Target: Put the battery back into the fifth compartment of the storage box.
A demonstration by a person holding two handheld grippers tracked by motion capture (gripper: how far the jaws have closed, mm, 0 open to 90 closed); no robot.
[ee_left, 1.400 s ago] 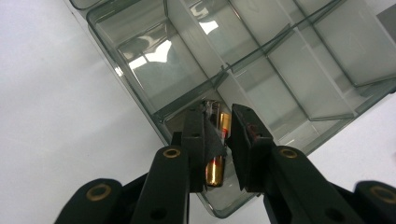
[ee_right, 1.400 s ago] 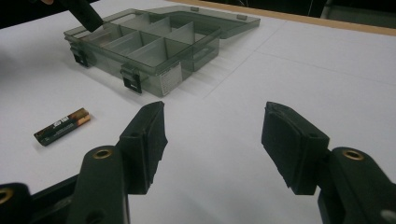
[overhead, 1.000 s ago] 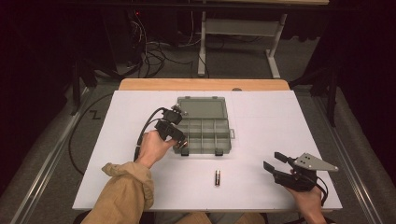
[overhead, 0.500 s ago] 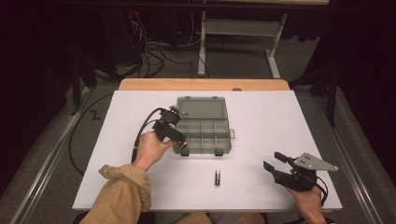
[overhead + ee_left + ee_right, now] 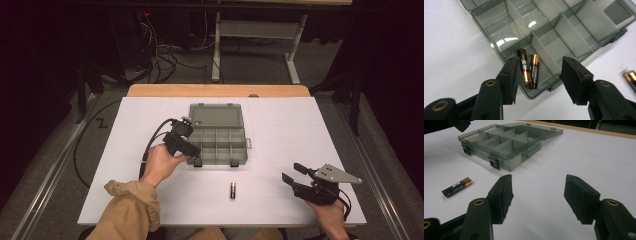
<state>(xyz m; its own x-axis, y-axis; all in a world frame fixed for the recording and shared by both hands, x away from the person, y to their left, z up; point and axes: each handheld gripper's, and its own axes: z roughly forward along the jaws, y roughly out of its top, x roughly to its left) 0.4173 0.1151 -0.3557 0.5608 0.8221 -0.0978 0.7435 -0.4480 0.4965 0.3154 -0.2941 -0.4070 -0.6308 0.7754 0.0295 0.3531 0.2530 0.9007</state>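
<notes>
We see two batteries [image 5: 530,70] lying side by side in the near corner compartment of the clear grey organizer box [image 5: 218,135], which sits w/ lid folded open on the white table [image 5: 125,165]. In the left gripper view one battery leans vs the inner face of the left jaw; whether it touches the pad we can't tell. Left gripper [image 5: 192,152] hovers right over that corner of the box, jaws spread wide, nothing clamped betw. them.

A third battery [image 5: 232,190] lies loose on the table, just in front of the box, approx. betw. the two hands; in the right gripper view it's [image 5: 457,187] left of the jaws, near the box latches.

Right gripper [image 5: 295,175] rests low at the table's near right, well apart from box & loose battery, jaws wide, empty. Cable [image 5: 150,145] loops off the left gripper.
</notes>
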